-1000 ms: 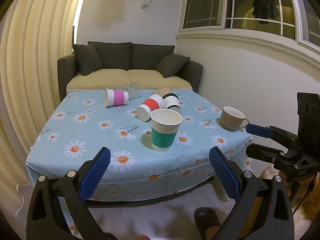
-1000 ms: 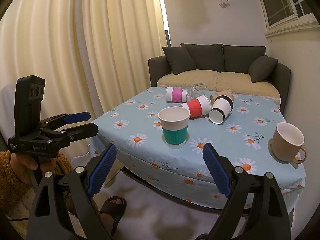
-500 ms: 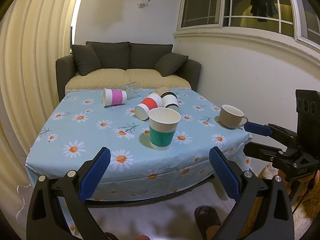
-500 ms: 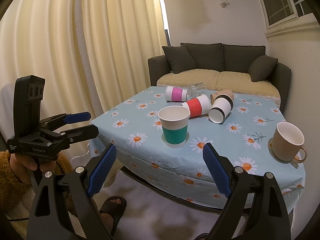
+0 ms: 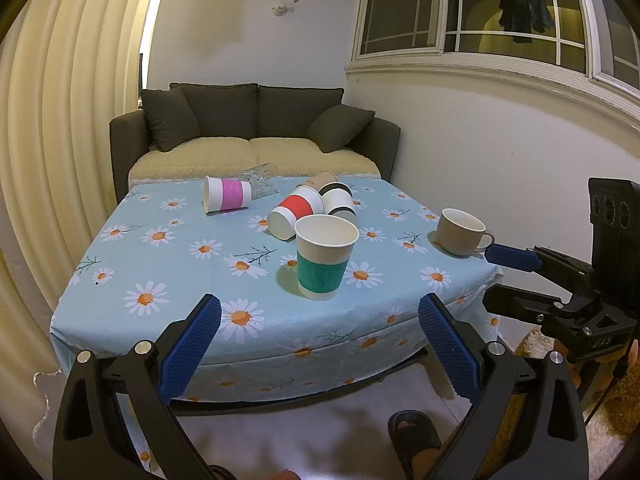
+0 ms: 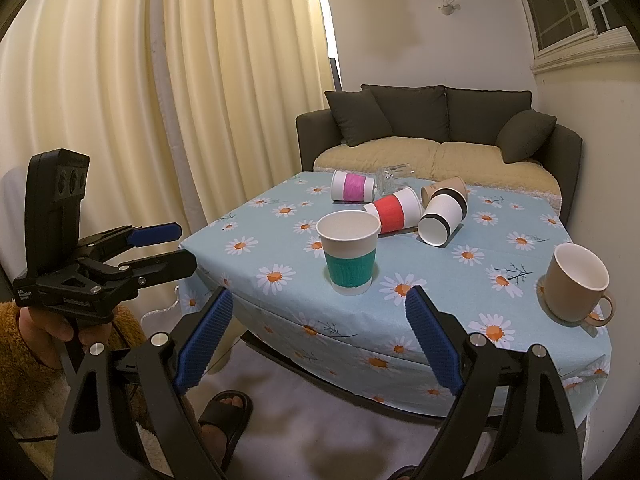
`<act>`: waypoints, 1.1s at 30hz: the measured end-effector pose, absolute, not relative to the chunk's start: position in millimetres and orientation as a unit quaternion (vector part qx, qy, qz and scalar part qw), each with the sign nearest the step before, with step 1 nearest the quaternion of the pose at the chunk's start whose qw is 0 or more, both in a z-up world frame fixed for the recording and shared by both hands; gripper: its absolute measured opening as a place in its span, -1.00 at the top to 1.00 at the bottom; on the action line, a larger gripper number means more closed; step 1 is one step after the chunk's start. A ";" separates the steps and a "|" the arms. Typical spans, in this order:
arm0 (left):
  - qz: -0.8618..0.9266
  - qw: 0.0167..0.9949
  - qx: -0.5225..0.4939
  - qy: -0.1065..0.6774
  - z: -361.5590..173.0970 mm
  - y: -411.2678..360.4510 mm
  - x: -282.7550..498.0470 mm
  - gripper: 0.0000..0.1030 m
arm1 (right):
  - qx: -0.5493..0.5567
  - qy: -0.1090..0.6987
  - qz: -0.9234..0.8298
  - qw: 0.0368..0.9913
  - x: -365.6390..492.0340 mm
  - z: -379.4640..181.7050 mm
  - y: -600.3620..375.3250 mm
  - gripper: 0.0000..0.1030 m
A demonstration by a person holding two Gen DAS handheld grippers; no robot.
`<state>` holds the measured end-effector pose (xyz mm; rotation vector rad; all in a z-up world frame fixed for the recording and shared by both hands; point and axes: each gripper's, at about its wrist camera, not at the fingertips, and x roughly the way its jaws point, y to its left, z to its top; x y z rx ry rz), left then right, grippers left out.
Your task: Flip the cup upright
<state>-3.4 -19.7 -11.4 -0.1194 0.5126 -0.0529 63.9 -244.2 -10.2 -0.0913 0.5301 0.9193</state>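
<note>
A green-sleeved paper cup (image 5: 325, 256) (image 6: 349, 254) stands upright near the table's front edge. Behind it lie a red-sleeved cup (image 5: 296, 215) (image 6: 396, 212), a black-banded cup (image 5: 339, 203) (image 6: 443, 216), a brown cup (image 5: 320, 179) (image 6: 442, 186), a pink-sleeved cup (image 5: 226, 198) (image 6: 352, 186) and a clear glass (image 5: 262, 178) (image 6: 394, 178). A beige mug (image 5: 460, 232) (image 6: 576, 284) stands upright at the right. My left gripper (image 5: 318, 346) is open and empty, short of the table. My right gripper (image 6: 318, 340) is open and empty, also short of the table.
The table (image 5: 160, 264) has a blue daisy cloth. A dark sofa (image 5: 256, 128) stands behind it, curtains (image 6: 160, 100) on the left, a wall (image 5: 480, 140) on the right. A sandalled foot (image 6: 226, 412) is on the floor below.
Both grippers have drawn back a little from the table, staying open. The cups have not moved.
</note>
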 end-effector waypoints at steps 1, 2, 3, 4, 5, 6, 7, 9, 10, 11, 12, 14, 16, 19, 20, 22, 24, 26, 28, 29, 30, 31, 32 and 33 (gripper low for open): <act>-0.026 0.965 -0.059 0.253 -11.3 -19.7 -3.4 -0.87 | -0.044 0.253 0.439 0.861 63.9 -10.6 -243.9 -0.69; -0.027 0.965 -0.059 0.253 -11.3 -19.6 -3.4 -0.87 | -0.044 0.253 0.438 0.861 63.8 -10.6 -243.9 -0.69; -0.027 0.965 -0.059 0.253 -11.5 -19.6 -3.2 -0.87 | -0.044 0.253 0.438 0.862 63.6 -10.5 -244.0 -0.69; -0.025 0.965 -0.057 0.253 -11.8 -20.0 -3.2 -0.87 | -0.044 0.253 0.438 0.861 63.9 -10.6 -243.9 -0.69; -0.022 0.966 -0.055 0.253 -11.7 -20.2 -3.1 -0.87 | -0.044 0.253 0.438 0.861 63.8 -10.6 -243.9 -0.69; -0.021 0.966 -0.054 0.254 -12.1 -21.4 -2.7 -0.87 | -0.044 0.253 0.438 0.861 63.7 -10.5 -244.0 -0.69; -0.020 0.966 -0.052 0.253 -12.2 -22.2 -2.6 -0.87 | -0.044 0.253 0.438 0.861 63.8 -10.5 -243.8 -0.69; -0.020 0.967 -0.046 0.251 -11.6 -24.8 -3.4 -0.87 | -0.044 0.253 0.438 0.861 63.8 -10.3 -243.9 -0.69; -0.023 0.967 -0.043 0.249 -11.3 -26.4 -3.9 -0.87 | -0.043 0.253 0.438 0.861 63.8 -10.5 -243.8 -0.69; -0.024 0.967 -0.042 0.249 -11.3 -27.0 -4.3 -0.87 | -0.044 0.253 0.438 0.862 63.8 -10.4 -243.7 -0.69; -0.024 0.967 -0.041 0.250 -11.5 -28.0 -4.1 -0.87 | -0.044 0.253 0.438 0.862 63.7 -10.3 -243.8 -0.69; -0.025 0.967 -0.041 0.251 -11.6 -26.8 -4.3 -0.87 | -0.044 0.253 0.438 0.861 63.5 -9.9 -244.1 -0.69; -0.024 0.967 -0.042 0.250 -11.6 -26.5 -4.2 -0.87 | -0.044 0.253 0.438 0.861 63.9 -10.2 -243.6 -0.69; -0.023 0.967 -0.045 0.251 -12.5 -24.5 -3.2 -0.87 | -0.044 0.254 0.438 0.861 63.6 -11.3 -243.5 -0.69; -0.024 0.967 -0.046 0.251 -12.7 -24.3 -3.0 -0.87 | -0.044 0.254 0.438 0.861 63.6 -11.2 -243.4 -0.69; -0.024 0.967 -0.046 0.251 -12.7 -23.8 -2.9 -0.87 | -0.044 0.254 0.438 0.861 63.5 -11.0 -243.4 -0.69; -0.024 0.966 -0.046 0.252 -12.7 -23.5 -2.9 -0.87 | -0.045 0.254 0.438 0.861 63.4 -12.4 -243.8 -0.69; -0.025 0.966 -0.047 0.252 -12.8 -23.3 -2.6 -0.87 | -0.045 0.255 0.438 0.861 63.2 -12.6 -244.3 -0.69; -0.025 0.966 -0.046 0.252 -12.8 -23.3 -2.8 -0.87 | -0.045 0.255 0.438 0.861 63.6 -13.6 -243.1 -0.69; -0.025 0.966 -0.046 0.252 -12.8 -23.2 -2.7 -0.87 | -0.045 0.255 0.437 0.861 63.3 -13.8 -243.5 -0.69; -0.025 0.966 -0.047 0.252 -12.7 -23.4 -2.7 -0.87 | -0.045 0.255 0.438 0.861 63.6 -13.4 -243.3 -0.69; -0.024 0.966 -0.046 0.252 -12.8 -23.5 -2.6 -0.87 | -0.045 0.255 0.438 0.861 63.3 -13.7 -243.7 -0.69; -0.024 0.966 -0.046 0.252 -12.9 -23.6 -2.7 -0.87 | -0.045 0.255 0.438 0.861 63.6 -14.1 -243.3 -0.69; -0.025 0.966 -0.047 0.252 -12.7 -23.4 -2.7 -0.87 | -0.046 0.255 0.438 0.861 63.0 -14.3 -243.9 -0.69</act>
